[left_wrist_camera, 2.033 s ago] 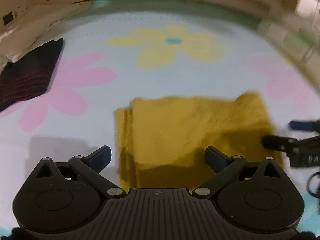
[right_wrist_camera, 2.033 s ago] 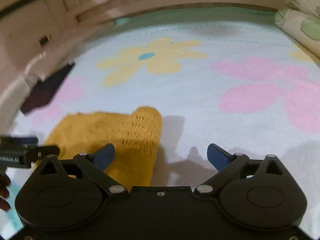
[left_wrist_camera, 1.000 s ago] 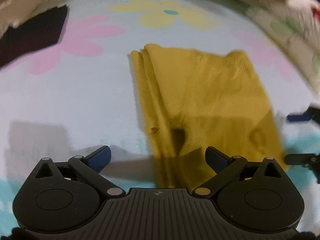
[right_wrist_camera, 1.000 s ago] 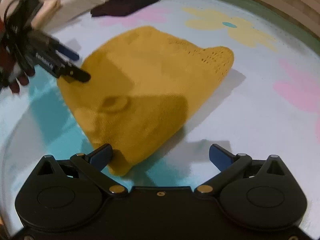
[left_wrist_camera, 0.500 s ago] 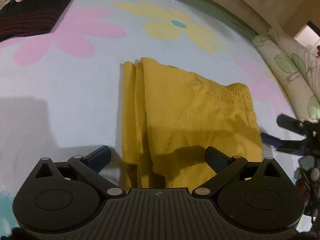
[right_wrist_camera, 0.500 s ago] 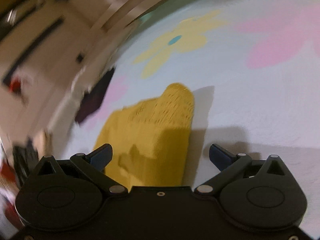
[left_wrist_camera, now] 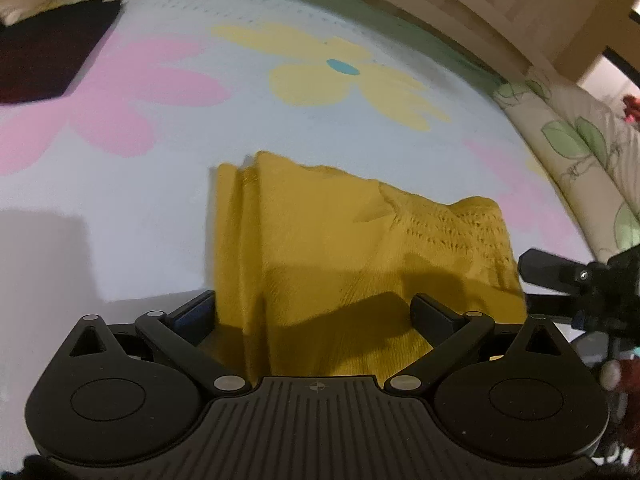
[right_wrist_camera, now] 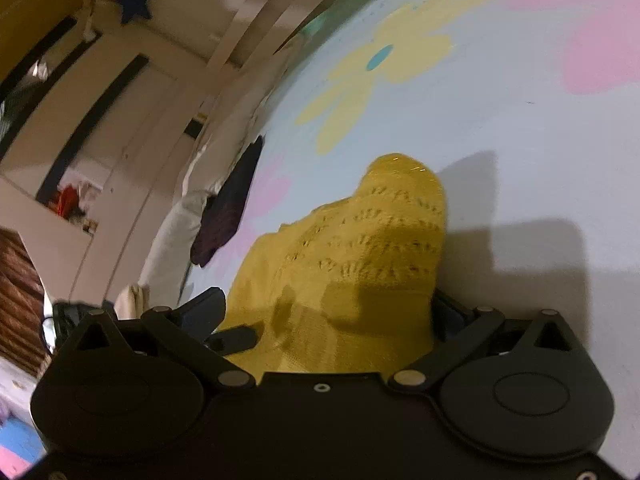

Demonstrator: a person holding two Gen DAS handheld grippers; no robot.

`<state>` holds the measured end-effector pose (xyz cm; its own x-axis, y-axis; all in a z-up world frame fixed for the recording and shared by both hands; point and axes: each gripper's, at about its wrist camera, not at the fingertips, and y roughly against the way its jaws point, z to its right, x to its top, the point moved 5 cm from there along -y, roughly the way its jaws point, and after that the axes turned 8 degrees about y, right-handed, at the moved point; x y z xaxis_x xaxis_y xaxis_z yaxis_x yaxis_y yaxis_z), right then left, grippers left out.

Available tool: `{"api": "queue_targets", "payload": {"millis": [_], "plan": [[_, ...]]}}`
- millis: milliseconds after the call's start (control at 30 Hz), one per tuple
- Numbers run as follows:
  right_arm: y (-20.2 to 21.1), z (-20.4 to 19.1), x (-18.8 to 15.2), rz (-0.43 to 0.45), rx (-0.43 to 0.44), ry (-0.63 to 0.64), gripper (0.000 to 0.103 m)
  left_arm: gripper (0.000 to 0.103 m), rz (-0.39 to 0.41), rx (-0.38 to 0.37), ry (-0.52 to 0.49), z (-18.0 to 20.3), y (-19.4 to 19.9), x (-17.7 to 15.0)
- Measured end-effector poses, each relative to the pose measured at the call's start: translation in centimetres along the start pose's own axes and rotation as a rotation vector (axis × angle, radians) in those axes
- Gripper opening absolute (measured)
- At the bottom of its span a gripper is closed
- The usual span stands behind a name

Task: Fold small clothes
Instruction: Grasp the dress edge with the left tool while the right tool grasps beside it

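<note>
A mustard-yellow knit garment, folded into a rough rectangle, lies flat on the flowered bed sheet. My left gripper stands open, and its two fingers straddle the garment's near-left edge, where several layers stack up. My right gripper is also open and low over the garment's lacy right end, with cloth lying between its wide-apart fingers. The left wrist view shows the right gripper at the garment's right edge. Neither pair of jaws has pinched the cloth.
A dark folded garment lies at the sheet's far left, also seen as the dark garment by a white pillow. A leaf-print pillow borders the right side. The wooden bed frame runs along the back.
Both grippers have come down close to the yellow garment's near edge, so cloth now lies between each pair of fingers. The right wrist view has tilted. The garment has stayed folded and in place.
</note>
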<state>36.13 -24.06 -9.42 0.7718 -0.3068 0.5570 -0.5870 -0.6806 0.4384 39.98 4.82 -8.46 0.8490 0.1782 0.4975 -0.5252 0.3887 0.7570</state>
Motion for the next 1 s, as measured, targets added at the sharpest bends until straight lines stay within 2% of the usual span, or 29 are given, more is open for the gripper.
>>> {"api": "queue_targets", "payload": {"millis": [100, 200, 267, 333, 367, 433, 533, 633, 700, 733, 800, 933, 1000], "plan": [[0.4, 0.2, -0.1, 0.014, 0.024, -0.015, 0.103, 0.102, 0.022, -0.02, 0.012, -0.1, -0.1, 0.2], [0.7, 0.3, -0.1, 0.007, 0.053, -0.016, 0.103, 0.102, 0.047, -0.068, 0.097, -0.9, 0.2, 0.5], [0.8, 0.5, -0.1, 0.001, 0.052, -0.02, 0.09, 0.102, 0.062, -0.11, 0.169, -1.7, 0.4, 0.8], [0.7, 1.2, -0.3, -0.012, 0.049, -0.055, 0.054, 0.102, 0.067, -0.134, 0.208, -2.2, 0.6, 1.0], [0.5, 1.6, -0.6, -0.022, 0.044, -0.075, 0.047, 0.101, 0.067, -0.137, 0.211, -2.3, 0.6, 1.1], [0.6, 1.8, -0.9, -0.02, 0.035, -0.063, 0.043, 0.101, 0.066, -0.125, 0.192, -2.1, 0.6, 1.2], [0.8, 1.2, -0.7, -0.023, 0.01, -0.026, 0.043, 0.101, 0.078, -0.093, 0.145, -1.4, 0.3, 0.9], [0.9, 0.9, -0.6, -0.018, 0.005, -0.014, 0.043, 0.099, 0.098, -0.087, 0.189, -1.4, 0.4, 0.9], [0.9, 0.8, -0.6, -0.014, 0.002, -0.014, 0.042, 0.059, 0.088, -0.149, 0.246, -1.6, 0.3, 1.1], [1.0, 0.8, -0.6, -0.012, 0.001, -0.011, 0.042, 0.022, 0.07, -0.148, 0.279, -1.8, 0.2, 1.1], [1.3, 0.6, -0.5, -0.005, -0.006, -0.001, 0.041, 0.023, 0.071, -0.143, 0.31, -2.0, 0.4, 0.8], [2.2, -1.1, -0.1, 0.02, 0.0, 0.029, 0.038, 0.022, 0.112, -0.136, 0.213, -0.2, 1.9, 0.8], [2.8, -2.5, 0.2, 0.03, 0.014, 0.046, 0.037, 0.022, 0.124, -0.162, 0.2, 0.9, 3.2, 0.8]]}}
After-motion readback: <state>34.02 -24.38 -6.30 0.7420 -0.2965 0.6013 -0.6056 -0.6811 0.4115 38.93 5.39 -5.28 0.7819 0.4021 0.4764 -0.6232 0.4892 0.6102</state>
